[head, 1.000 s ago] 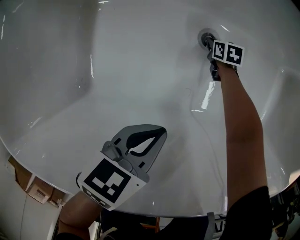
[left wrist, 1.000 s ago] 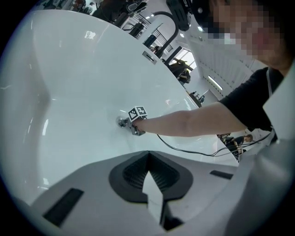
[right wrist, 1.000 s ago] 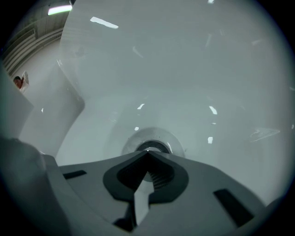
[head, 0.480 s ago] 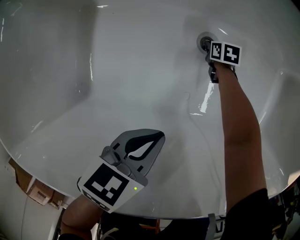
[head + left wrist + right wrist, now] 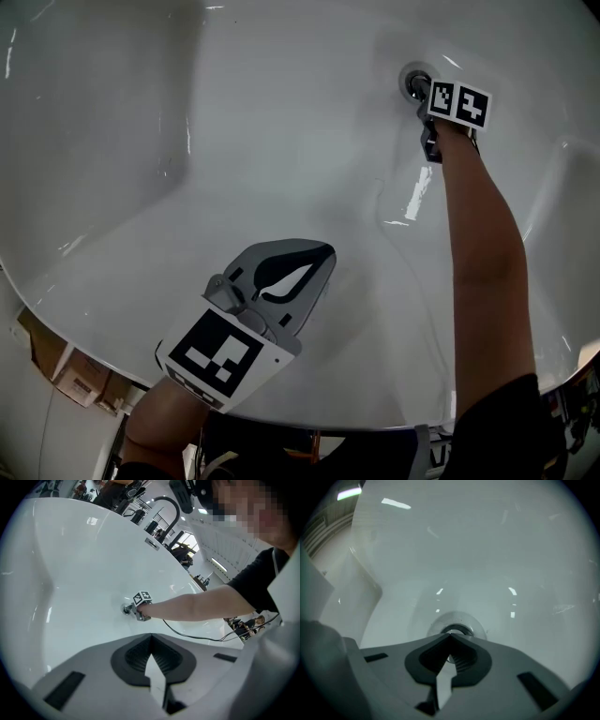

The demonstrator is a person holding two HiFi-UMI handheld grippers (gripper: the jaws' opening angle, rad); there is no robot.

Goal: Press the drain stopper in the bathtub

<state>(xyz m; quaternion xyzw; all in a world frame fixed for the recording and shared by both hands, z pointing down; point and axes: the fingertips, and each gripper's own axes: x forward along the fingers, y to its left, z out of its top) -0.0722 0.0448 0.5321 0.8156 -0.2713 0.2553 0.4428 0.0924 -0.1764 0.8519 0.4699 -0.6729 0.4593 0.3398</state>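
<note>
1. Drain stopper [image 5: 413,81]: round metal ring w/ dark centre, set in the floor of the white bathtub [image 5: 234,141].
2. Your R gripper [image 5: 421,91] is reached out to the stopper. Its tips sit right at the stopper's rim, and the marker cube [image 5: 457,104] is just behind on your side.
3. R gripper view: jaws clenched, tips meeting in a point, nothing held btwn them. The stopper [image 5: 452,629] lies directly past the tips, partly covered by them. Can't tell if the tips actually touch it.
4. Your bare R forearm [image 5: 483,262] runs from the stopper back toward you.
5. L gripper [image 5: 322,253] hangs well apart from the stopper, on your side of it, over plain tub surface.
6. L gripper view: jaws clenched too, empty. The stopper shows far ahead, beyond the tips.
7. Thin dark cable [image 5: 192,636] trails away from the stopper, under your forearm.
</note>
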